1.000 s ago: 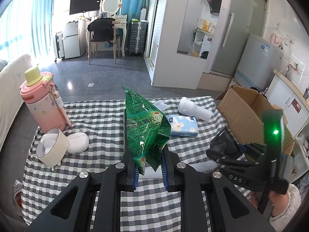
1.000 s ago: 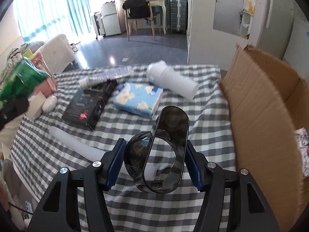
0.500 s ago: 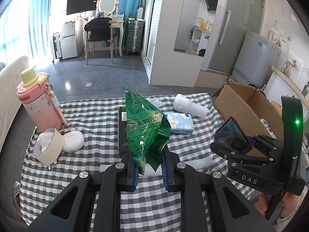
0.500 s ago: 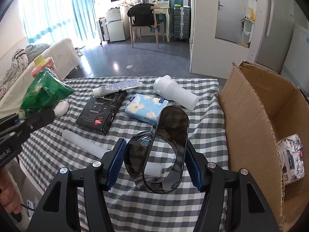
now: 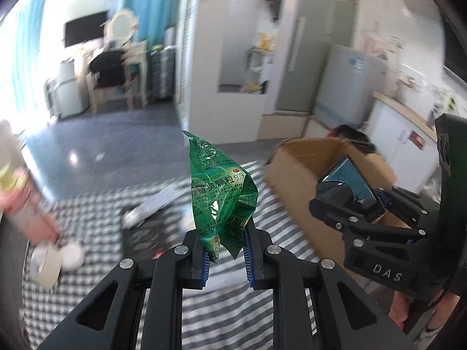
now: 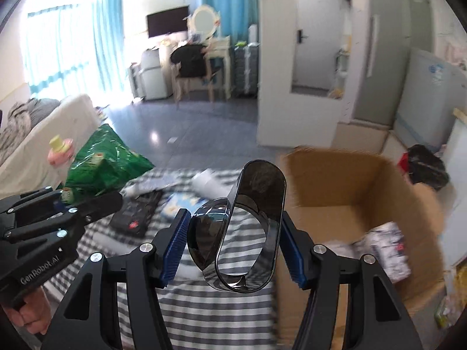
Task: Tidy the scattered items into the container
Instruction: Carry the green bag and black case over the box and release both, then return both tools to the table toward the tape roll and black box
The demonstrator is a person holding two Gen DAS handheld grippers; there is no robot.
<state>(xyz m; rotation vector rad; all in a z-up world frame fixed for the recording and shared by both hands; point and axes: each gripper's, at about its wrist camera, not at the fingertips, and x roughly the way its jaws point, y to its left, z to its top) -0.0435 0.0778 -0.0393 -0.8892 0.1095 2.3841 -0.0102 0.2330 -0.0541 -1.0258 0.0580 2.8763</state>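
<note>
My left gripper (image 5: 226, 233) is shut on a crumpled green snack packet (image 5: 221, 192) and holds it upright above the checked tablecloth (image 5: 96, 210). My right gripper (image 6: 233, 218) is shut on a dark glossy oval holder (image 6: 251, 227), raised beside the near wall of the open cardboard box (image 6: 335, 192). In the left wrist view the right gripper (image 5: 350, 204) hangs over the box (image 5: 294, 169) with the holder in it. The right wrist view shows the left gripper (image 6: 64, 204) at the far left with the green packet (image 6: 102, 163).
On the cloth lie a black flat box (image 6: 137, 213), a blue tissue pack (image 6: 178, 204), a white cylinder (image 6: 210, 186) and a tube (image 5: 154, 204). A pink bottle (image 5: 17, 192) and a tape roll (image 5: 46, 265) stand far left. A printed pack (image 6: 382, 245) lies inside the box.
Both grippers have risen and swung right, toward the cardboard box, which now looms larger. The right gripper has reached the box's opening. Neither grip has changed.
</note>
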